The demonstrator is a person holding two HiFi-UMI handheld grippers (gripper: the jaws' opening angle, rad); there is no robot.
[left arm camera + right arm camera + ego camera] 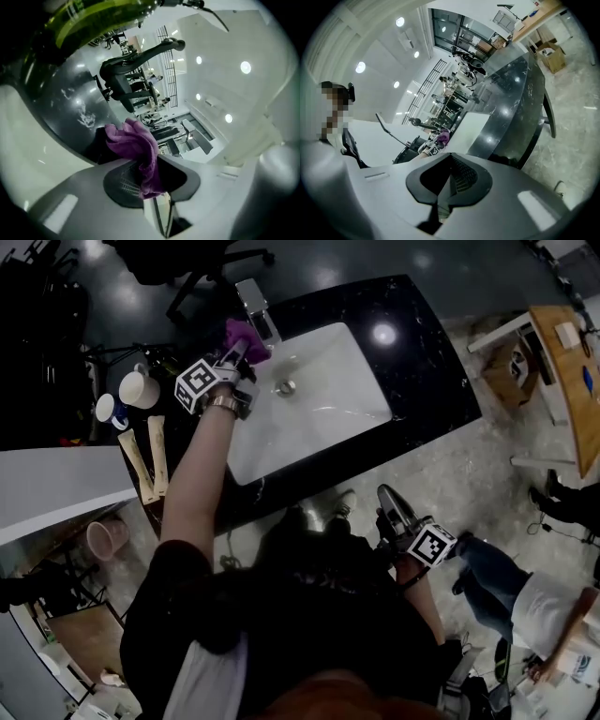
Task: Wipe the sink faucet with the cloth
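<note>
A purple cloth (246,337) is bunched against the base of the chrome faucet (256,304) at the back rim of the white sink (319,418). My left gripper (234,358) is shut on this cloth, at the sink's back left corner. In the left gripper view, which is rolled sideways, the cloth (137,143) sticks out from between the left gripper's (151,180) jaws; the faucet is not clear there. My right gripper (393,506) is shut and empty, held low in front of the counter, away from the sink. In its own view the right gripper (448,182) shows closed jaws and the distant cloth (443,137).
The sink sits in a black counter (427,362) with a drain (286,386) in the basin. Two mugs (139,388) and two wooden pieces (148,456) lie left of the sink. An office chair (192,268) stands behind the counter. A person's legs (487,568) are at lower right.
</note>
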